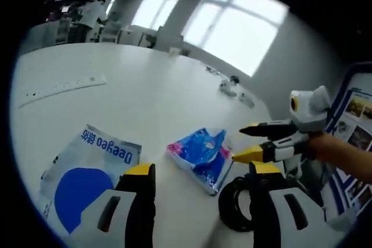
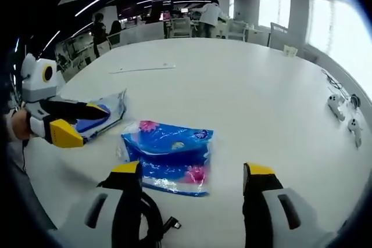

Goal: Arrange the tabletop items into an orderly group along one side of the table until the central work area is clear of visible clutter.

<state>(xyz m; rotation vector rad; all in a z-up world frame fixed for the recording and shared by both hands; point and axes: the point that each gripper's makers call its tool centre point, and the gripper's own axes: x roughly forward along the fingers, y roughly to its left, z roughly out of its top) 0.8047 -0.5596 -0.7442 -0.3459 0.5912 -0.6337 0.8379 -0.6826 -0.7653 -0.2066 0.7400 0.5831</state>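
both grippers hover jaws apart and empty over the white counter: the left gripper and the right gripper. between them lies a blue tissue pack, with a white-and-blue pouch to its left and a black cable coil just beside it.

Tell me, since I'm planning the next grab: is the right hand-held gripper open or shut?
Open. In the right gripper view, the right hand-held gripper has its jaws spread wide, empty, just short of the blue tissue pack.

Lay on the table: tissue pack centre, bag just left of it, cable near its front edge.
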